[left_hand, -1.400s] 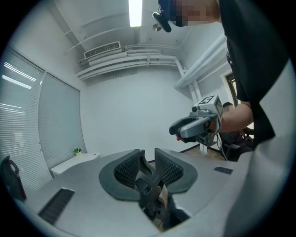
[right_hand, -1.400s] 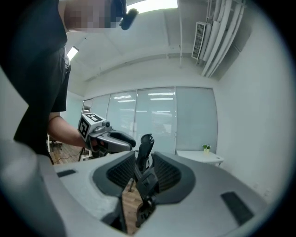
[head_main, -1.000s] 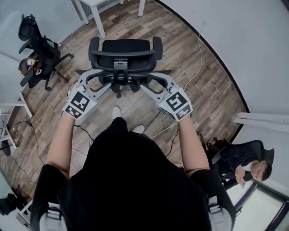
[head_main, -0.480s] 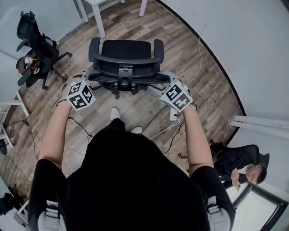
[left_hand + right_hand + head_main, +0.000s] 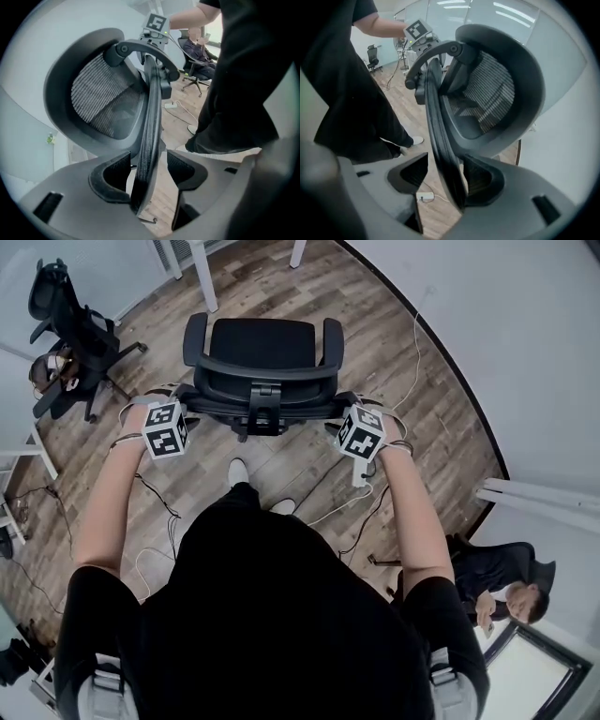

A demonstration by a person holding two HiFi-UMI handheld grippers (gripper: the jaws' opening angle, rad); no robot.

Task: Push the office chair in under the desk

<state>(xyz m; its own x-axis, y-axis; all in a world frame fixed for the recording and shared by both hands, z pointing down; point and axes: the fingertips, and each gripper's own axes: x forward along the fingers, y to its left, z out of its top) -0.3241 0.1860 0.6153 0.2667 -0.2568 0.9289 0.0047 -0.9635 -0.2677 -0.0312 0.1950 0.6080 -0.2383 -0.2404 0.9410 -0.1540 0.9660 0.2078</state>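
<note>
Straddling chair [image 5: 262, 352] back rim: left gripper [image 5: 147, 171] at its 9 o'clock end, jaws spread, just been opening, not pinching | right gripper [image 5: 445, 176] at 3 o'clock end, same state, rim between jaws | chair at person's 12 o'clock, short of desk legs [image 5: 204, 277] at 11–12.

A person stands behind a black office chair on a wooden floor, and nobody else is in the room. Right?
Not quite: someone else is in the room. A second person sits at the lower right of the head view. The black office chair and wooden floor are as you say.
</note>
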